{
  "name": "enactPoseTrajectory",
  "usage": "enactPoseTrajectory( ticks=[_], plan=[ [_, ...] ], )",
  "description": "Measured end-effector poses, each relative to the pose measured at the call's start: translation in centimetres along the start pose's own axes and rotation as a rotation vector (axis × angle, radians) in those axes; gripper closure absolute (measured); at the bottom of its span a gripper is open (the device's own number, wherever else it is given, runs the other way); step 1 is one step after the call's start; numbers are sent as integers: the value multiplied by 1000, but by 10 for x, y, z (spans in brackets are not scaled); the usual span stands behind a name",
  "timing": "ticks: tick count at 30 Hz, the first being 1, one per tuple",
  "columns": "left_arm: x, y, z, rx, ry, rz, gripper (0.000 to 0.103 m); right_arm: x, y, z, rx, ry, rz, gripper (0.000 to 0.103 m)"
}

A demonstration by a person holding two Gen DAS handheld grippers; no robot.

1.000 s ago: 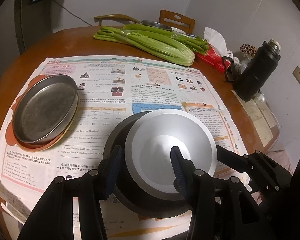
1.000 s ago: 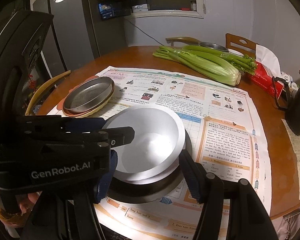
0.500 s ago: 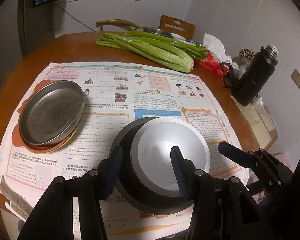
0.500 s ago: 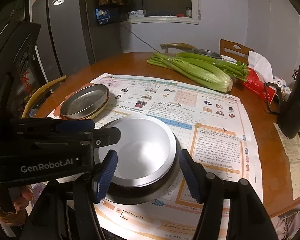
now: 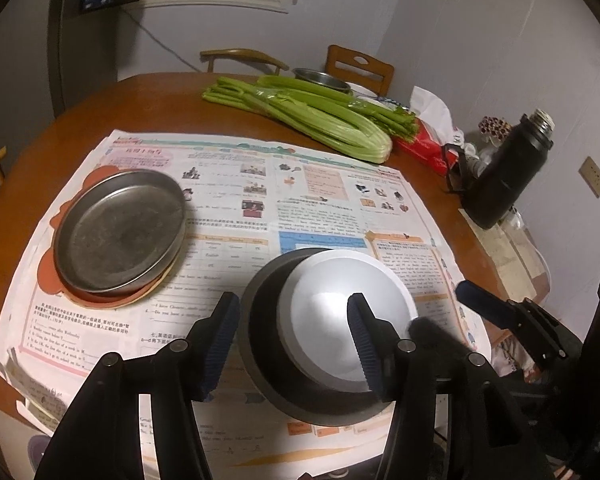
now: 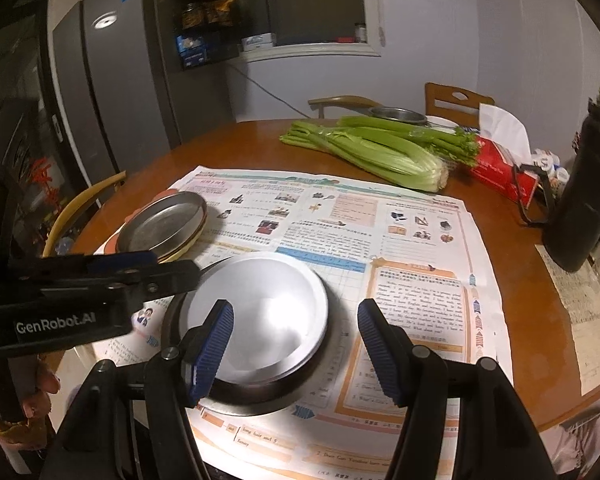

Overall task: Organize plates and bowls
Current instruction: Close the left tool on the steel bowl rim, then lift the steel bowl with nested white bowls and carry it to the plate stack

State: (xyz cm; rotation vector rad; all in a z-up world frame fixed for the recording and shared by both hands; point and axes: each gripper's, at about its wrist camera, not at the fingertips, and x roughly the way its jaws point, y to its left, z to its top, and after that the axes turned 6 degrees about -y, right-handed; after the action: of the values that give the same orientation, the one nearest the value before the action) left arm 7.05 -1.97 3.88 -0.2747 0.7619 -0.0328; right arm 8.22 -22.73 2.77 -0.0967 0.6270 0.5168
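a shiny silver metal bowl [image 5: 340, 320] sits nested inside a wider dark round bowl [image 5: 256, 344] on a spread printed newspaper [image 5: 228, 184] that covers the near part of the round brown wooden table [image 5: 100, 120]. to their left a shallow grey metal pan [image 5: 120, 232] rests on an orange scalloped plate [image 5: 50, 276]. beyond lie one bunch of green celery [image 5: 320, 120], a third, steel bowl [image 5: 324, 78] behind it, a red tissue pack [image 5: 420, 144] and one black flask [image 5: 504, 176]; two wooden chair backs stand past the table. the left gripper [image 5: 294, 342] has just been opening, its pads released with the near wall of the nested bowls between them. the right gripper [image 6: 296, 346] hangs unclenched over the same bowls, grasping nothing. only the right view shows the grey fridge [image 6: 112, 100] and the person's hand [image 6: 40, 392].
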Motion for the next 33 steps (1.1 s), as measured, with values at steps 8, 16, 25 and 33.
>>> enactPoseTrajectory(
  ticks=[8, 16, 25, 33],
  plan=[
    [22, 13, -6, -40, 57, 1, 43, 15, -22, -4, 92, 53, 14, 39],
    [40, 13, -13, -49, 98, -4, 43, 35, -32, -15, 140, 132, 43, 39],
    [56, 16, -20, -37, 131, 29, 42, 48, -24, -22, 127, 185, 65, 39],
    [68, 16, -26, -34, 159, 13, 39, 62, -5, -31, 77, 238, 102, 38]
  ],
)
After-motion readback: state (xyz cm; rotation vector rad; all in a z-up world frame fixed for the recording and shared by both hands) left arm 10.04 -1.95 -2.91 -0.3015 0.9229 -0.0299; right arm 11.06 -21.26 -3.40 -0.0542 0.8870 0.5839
